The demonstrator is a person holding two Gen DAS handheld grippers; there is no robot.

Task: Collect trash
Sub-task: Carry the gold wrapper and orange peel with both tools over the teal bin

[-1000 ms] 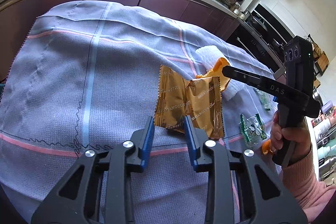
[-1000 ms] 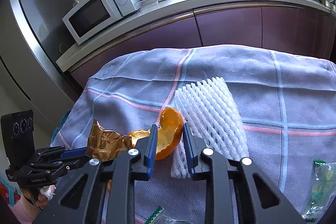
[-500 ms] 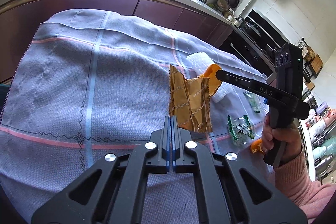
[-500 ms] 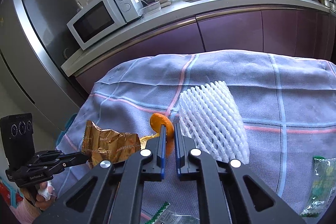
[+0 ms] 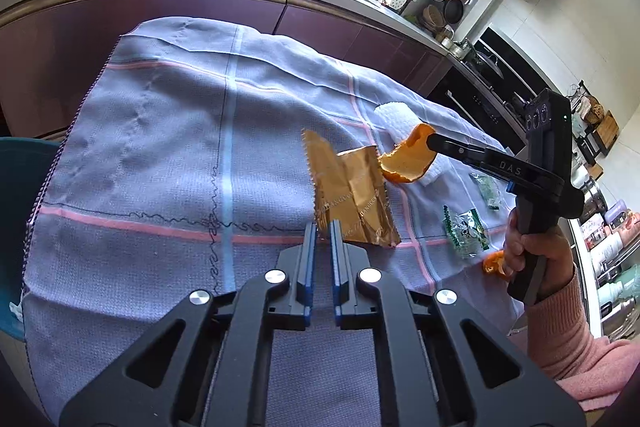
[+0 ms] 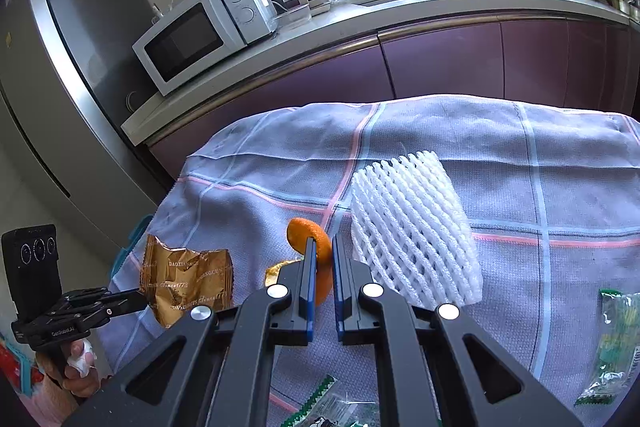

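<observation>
Gold wrapper (image 5: 352, 199) and orange peel (image 6: 314, 247) held in tools.

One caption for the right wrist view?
Right gripper holding curled orange peel beside white foam fruit net.

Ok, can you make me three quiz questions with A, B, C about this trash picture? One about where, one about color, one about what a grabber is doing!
1. Where is the white foam net?
A. On the cloth
B. On the microwave
C. In the sink

2. What color is the wrapper in the left gripper?
A. Green
B. Gold
C. Blue

3. What is the right gripper doing?
A. Hanging open and empty
B. Pinching the foam net
C. Pinching an orange peel

Answers: 1 A, the net lies on the checked cloth. 2 B, the wrapper is shiny gold. 3 C, the peel sits squeezed between its fingers, lifted off the cloth.
</observation>
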